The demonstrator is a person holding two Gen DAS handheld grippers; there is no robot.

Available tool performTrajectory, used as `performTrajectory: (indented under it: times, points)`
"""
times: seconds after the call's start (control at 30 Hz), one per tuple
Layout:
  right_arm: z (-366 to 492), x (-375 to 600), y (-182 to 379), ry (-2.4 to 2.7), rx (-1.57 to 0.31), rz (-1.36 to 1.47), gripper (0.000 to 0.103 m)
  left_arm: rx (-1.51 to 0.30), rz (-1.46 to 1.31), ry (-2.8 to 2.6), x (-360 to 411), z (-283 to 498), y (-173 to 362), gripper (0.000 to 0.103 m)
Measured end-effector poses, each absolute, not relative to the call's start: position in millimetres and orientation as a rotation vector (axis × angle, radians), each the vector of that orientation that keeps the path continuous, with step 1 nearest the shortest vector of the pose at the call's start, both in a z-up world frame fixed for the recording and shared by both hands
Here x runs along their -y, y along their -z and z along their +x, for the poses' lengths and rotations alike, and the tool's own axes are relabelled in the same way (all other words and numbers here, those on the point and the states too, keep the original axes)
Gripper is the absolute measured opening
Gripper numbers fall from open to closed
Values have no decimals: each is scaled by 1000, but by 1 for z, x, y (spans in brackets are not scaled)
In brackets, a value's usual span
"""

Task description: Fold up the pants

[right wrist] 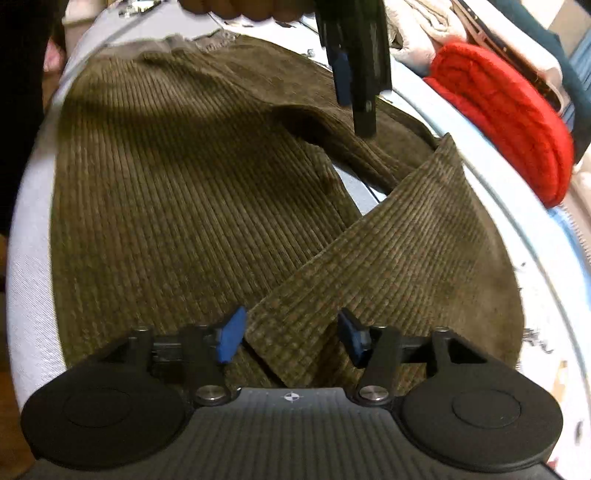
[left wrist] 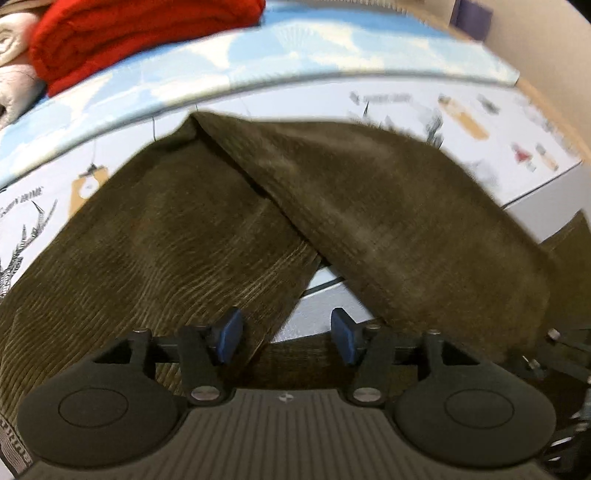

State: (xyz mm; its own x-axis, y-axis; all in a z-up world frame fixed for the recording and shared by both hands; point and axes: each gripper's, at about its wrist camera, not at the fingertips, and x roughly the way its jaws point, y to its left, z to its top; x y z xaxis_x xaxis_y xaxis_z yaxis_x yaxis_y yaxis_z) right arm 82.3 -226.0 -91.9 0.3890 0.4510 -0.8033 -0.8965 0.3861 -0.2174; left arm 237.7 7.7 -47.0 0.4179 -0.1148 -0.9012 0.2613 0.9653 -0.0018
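Olive corduroy pants (left wrist: 166,229) lie spread on a white printed table cover (left wrist: 406,107), the two legs parting in a V. My left gripper (left wrist: 287,338) hangs open over the gap where the legs part, blue pads apart, gripping nothing. In the right wrist view the pants (right wrist: 177,192) fill the middle, waistband at the far end. My right gripper (right wrist: 291,338) is shut on the end of one leg (right wrist: 406,251), whose cloth bunches between the pads and rises off the cover. The left gripper (right wrist: 352,96) shows there at the top, pointing down above the crotch.
A folded red knit garment (left wrist: 140,37) (right wrist: 498,136) lies on a blue cloud-print sheet (left wrist: 295,51) beyond the pants. Pale cloths (left wrist: 14,59) pile beside it. A person's hand (right wrist: 229,7) holds the left gripper. The table's edge (right wrist: 22,258) curves along the left.
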Motion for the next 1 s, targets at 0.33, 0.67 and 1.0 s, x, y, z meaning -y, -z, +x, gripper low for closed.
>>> performTrajectory:
  times: [0.33,0.67,1.0]
  points:
    - [171,339,-12,-729,-565,-62,7,-1155,291,185,-18,262,74,7]
    - [275,472,-148,-313,-360,313,6,-1041,266,298,-45,251,35,5]
    - [341,512,-70,336,-582,460,14,-1002,310,641,-70,212,28,9]
